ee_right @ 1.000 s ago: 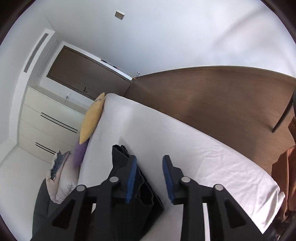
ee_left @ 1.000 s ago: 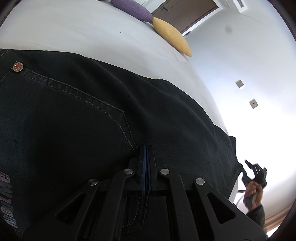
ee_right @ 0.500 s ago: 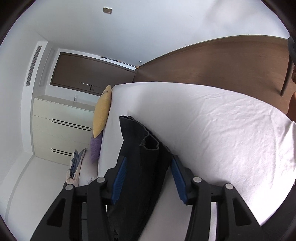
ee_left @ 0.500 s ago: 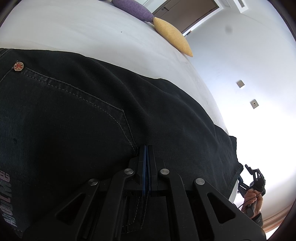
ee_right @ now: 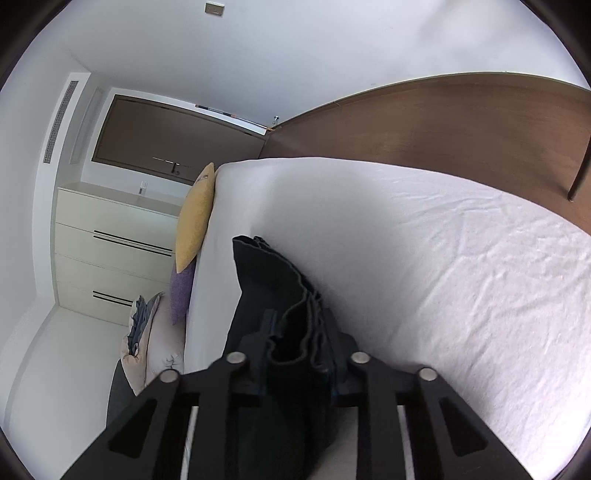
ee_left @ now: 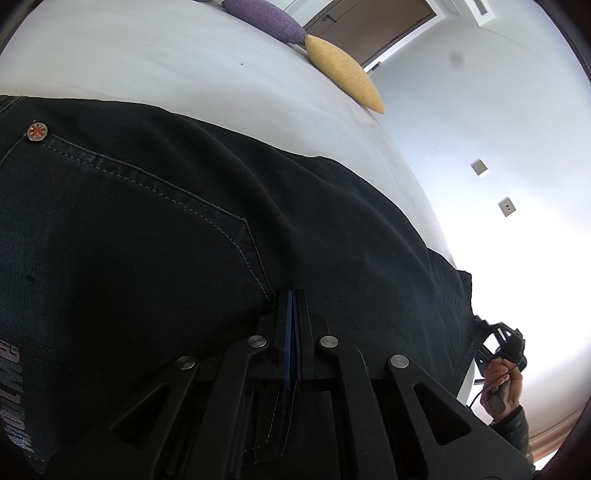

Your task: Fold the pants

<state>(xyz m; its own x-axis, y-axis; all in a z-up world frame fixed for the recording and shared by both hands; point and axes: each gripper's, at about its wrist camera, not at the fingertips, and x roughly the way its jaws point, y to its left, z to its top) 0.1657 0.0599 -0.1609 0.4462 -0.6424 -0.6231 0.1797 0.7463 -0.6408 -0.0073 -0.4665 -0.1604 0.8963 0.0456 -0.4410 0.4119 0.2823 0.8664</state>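
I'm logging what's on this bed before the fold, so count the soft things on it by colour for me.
Black: 1, the jeans
Yellow: 1, the yellow cushion
Purple: 1, the purple cushion
Total: 3 on the white bed sheet

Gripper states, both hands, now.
Left gripper: shut on the black denim pants.
Right gripper: jaws just closing, shut on the pants' bunched leg hems.

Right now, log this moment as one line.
left gripper: shut on pants | right gripper: jaws just closed on bunched pant hems | bed: pants lying flat
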